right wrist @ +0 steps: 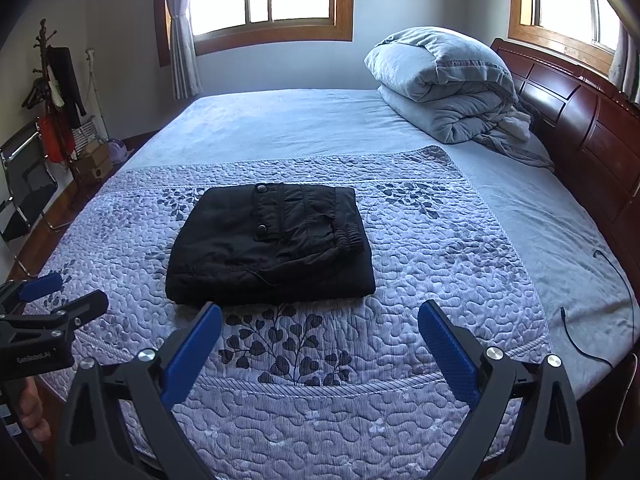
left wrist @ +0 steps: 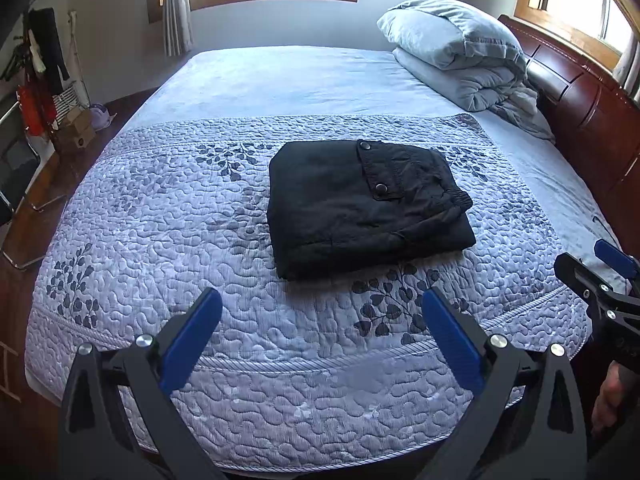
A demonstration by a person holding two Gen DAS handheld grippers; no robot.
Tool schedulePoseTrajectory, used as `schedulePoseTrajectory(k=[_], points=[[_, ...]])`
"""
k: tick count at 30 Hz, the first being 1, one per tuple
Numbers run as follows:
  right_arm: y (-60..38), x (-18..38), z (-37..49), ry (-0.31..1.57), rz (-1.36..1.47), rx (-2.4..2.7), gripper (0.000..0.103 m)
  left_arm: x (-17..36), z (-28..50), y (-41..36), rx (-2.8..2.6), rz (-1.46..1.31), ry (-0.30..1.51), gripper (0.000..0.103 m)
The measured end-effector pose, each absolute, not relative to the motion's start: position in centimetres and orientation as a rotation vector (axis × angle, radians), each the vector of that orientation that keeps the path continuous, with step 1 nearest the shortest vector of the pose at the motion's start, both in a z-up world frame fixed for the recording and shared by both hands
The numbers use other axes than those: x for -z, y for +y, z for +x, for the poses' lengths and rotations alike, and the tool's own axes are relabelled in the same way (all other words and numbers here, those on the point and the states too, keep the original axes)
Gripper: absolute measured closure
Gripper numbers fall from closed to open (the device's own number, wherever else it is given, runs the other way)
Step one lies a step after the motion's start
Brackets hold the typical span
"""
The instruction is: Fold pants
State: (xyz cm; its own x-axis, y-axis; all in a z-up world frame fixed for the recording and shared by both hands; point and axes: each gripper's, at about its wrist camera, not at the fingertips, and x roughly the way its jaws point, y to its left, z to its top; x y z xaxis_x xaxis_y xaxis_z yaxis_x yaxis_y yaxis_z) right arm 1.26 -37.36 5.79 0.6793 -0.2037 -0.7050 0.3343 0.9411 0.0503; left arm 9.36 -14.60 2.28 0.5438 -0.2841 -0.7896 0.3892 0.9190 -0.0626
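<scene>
The black pants (left wrist: 368, 208) lie folded into a compact rectangle on the quilted floral bedspread (left wrist: 160, 240), pocket flap with two snaps on top. They also show in the right wrist view (right wrist: 272, 244). My left gripper (left wrist: 322, 316) is open and empty, held above the bed's near edge, short of the pants. My right gripper (right wrist: 320, 328) is open and empty, just in front of the pants' near edge. The right gripper also shows at the right edge of the left wrist view (left wrist: 596, 268); the left gripper shows at the left edge of the right wrist view (right wrist: 60, 296).
A folded grey duvet (left wrist: 456, 52) sits at the far right by the dark wooden headboard (left wrist: 580, 96). A black cable (right wrist: 600, 304) lies on the sheet at right. A chair (right wrist: 24, 184), coat rack (right wrist: 52, 92) and boxes stand left of the bed.
</scene>
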Motion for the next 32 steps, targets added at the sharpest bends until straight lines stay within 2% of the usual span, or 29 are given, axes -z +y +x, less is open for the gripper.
schedulePoseTrajectory(k=[32], points=[[-38.0,-4.8,1.9,0.793,0.209,0.310,0.004,-2.7,9.1,-14.7,0.397,0.143,0.863,0.003]])
